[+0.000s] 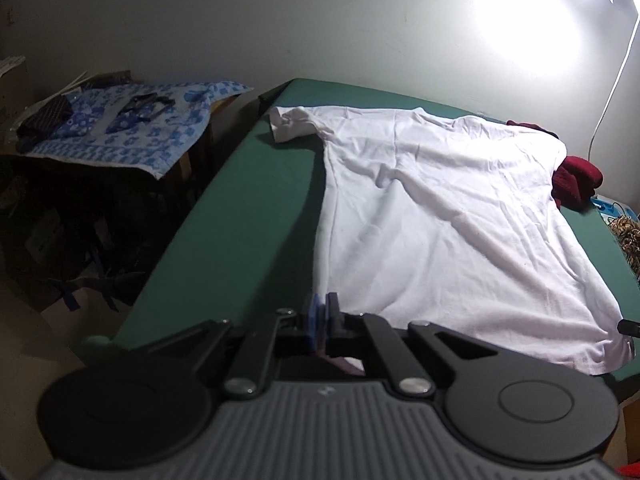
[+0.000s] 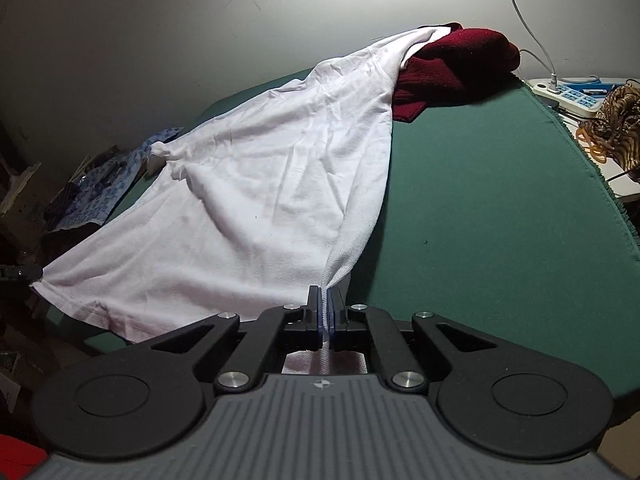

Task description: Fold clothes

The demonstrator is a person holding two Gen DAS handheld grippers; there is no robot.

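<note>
A white T-shirt (image 1: pixel 440 220) lies spread on the green table (image 1: pixel 248 216), collar end far from me. My left gripper (image 1: pixel 323 308) is shut on the near left corner of its hem, and a bit of white cloth shows behind the pads. My right gripper (image 2: pixel 325 300) is shut on the near right corner of the T-shirt (image 2: pixel 260 184), where the fabric bunches into a ridge rising to the pads. The right gripper's tip (image 1: pixel 630 326) shows at the hem's far corner in the left wrist view. The left gripper (image 2: pixel 20 272) is seen at the other corner in the right wrist view.
A dark red cloth (image 2: pixel 452 68) lies crumpled at the far end, partly under the shirt's shoulder. A power strip (image 2: pixel 576 94) with a white cable and a patterned bundle (image 2: pixel 616 128) sit past the table's right edge. A blue patterned cloth (image 1: pixel 132 128) covers a side stand on the left.
</note>
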